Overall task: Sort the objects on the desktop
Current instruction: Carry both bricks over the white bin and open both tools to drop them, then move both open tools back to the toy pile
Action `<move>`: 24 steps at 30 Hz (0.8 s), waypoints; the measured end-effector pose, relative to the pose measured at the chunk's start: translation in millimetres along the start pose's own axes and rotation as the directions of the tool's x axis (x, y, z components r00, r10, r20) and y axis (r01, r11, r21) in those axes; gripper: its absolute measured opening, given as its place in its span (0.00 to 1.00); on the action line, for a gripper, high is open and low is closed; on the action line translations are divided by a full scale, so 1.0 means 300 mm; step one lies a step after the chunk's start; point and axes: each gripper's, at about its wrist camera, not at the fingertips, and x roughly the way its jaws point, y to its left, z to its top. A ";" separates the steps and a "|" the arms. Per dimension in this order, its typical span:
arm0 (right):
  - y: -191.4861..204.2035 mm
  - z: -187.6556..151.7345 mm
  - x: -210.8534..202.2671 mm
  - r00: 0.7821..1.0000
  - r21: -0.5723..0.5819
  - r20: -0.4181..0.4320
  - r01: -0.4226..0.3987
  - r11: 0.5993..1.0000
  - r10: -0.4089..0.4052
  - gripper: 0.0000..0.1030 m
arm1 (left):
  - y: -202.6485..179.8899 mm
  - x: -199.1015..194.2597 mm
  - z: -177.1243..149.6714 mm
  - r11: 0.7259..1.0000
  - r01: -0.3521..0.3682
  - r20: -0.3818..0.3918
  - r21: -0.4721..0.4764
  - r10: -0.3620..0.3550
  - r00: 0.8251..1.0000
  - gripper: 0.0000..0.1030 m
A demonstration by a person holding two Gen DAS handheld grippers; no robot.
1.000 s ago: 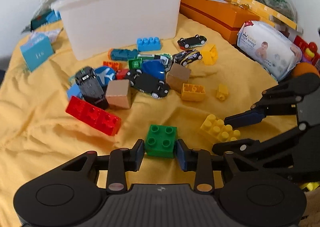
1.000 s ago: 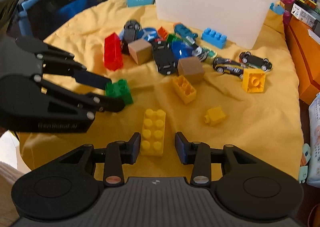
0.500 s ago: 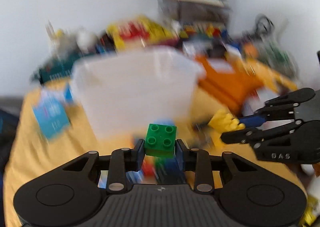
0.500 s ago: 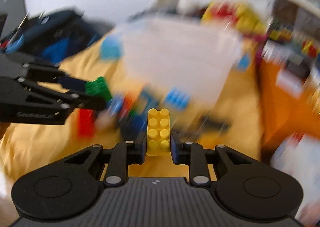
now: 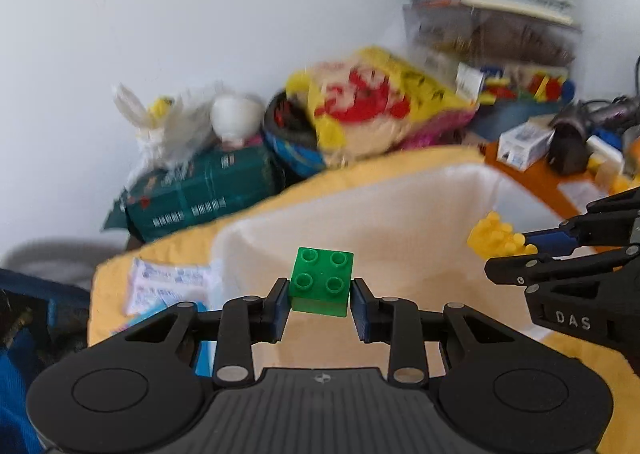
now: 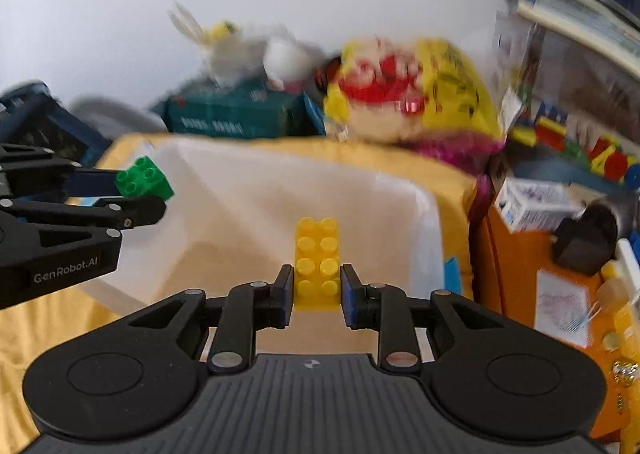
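Note:
My left gripper [image 5: 319, 304] is shut on a green four-stud brick [image 5: 321, 281] and holds it above the open white bin [image 5: 400, 189]. My right gripper [image 6: 316, 292] is shut on a long yellow brick [image 6: 317, 262], also above the white bin [image 6: 424, 197]. In the left wrist view the right gripper [image 5: 516, 254] shows at the right with the yellow brick [image 5: 496, 240]. In the right wrist view the left gripper [image 6: 140, 193] shows at the left with the green brick [image 6: 145, 177]. The bin's inside looks empty where it shows.
The bin stands on a yellow cloth [image 5: 112, 286]. Behind it lie a green box [image 5: 200, 193], a white plastic bag [image 5: 168, 129] and a yellow snack bag [image 5: 380, 109]. An orange box [image 6: 532, 274] with clutter and stacked books [image 5: 488, 1] are at the right.
Both grippers lifted their bricks off the cloth and moved forward over the white bin. The right gripper closed on the yellow brick during the lift. The toy pile has dropped out of view.

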 end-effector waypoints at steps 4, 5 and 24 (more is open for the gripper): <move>0.000 -0.018 0.045 0.999 0.016 -0.051 0.005 1.000 -0.004 0.28 | 0.003 0.020 -0.024 1.000 0.007 -0.033 -0.018 -0.007 0.999 0.35; 0.001 -0.023 0.034 0.999 0.015 -0.043 0.000 1.000 0.000 0.28 | 0.014 -0.002 -0.033 1.000 0.009 -0.016 -0.019 -0.010 1.000 0.35; 0.051 -0.290 -0.309 0.983 -0.054 0.091 -0.158 0.986 0.162 0.45 | -0.054 -0.425 -0.500 0.983 0.110 -0.011 -0.147 -0.113 0.994 0.48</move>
